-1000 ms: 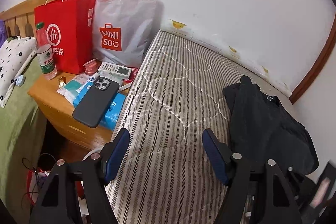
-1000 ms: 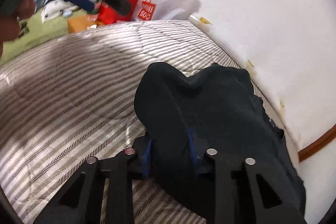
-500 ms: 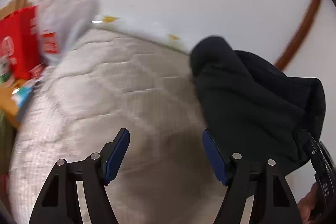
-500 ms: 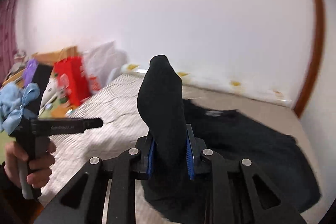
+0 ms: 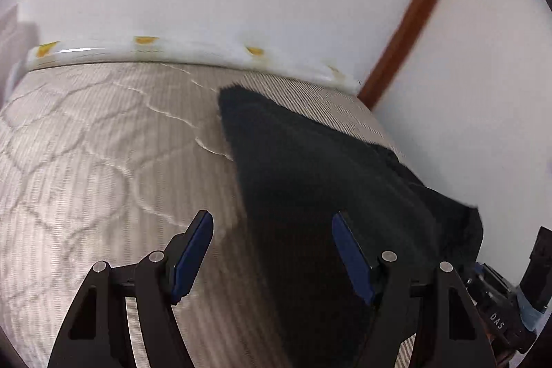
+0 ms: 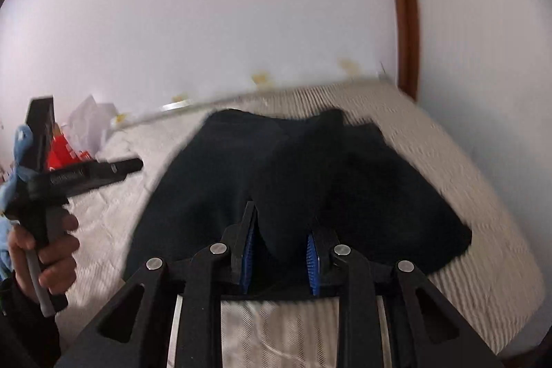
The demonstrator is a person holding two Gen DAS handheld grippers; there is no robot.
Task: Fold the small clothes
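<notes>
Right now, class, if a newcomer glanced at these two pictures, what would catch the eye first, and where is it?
First, the dark garment spread across the striped mattress, with a bunch of it pinched in the right gripper. Next, the left gripper, jaws apart and empty, above the garment's near edge. Behind, a brown trim runs up the white wall.

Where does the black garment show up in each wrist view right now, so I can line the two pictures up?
Left wrist: black garment runs from centre to the lower right, spread over the mattress.
Right wrist: black garment fills the centre, one fold pinched in the right gripper.
Shared landmark: the brown wooden trim on the wall.
</notes>
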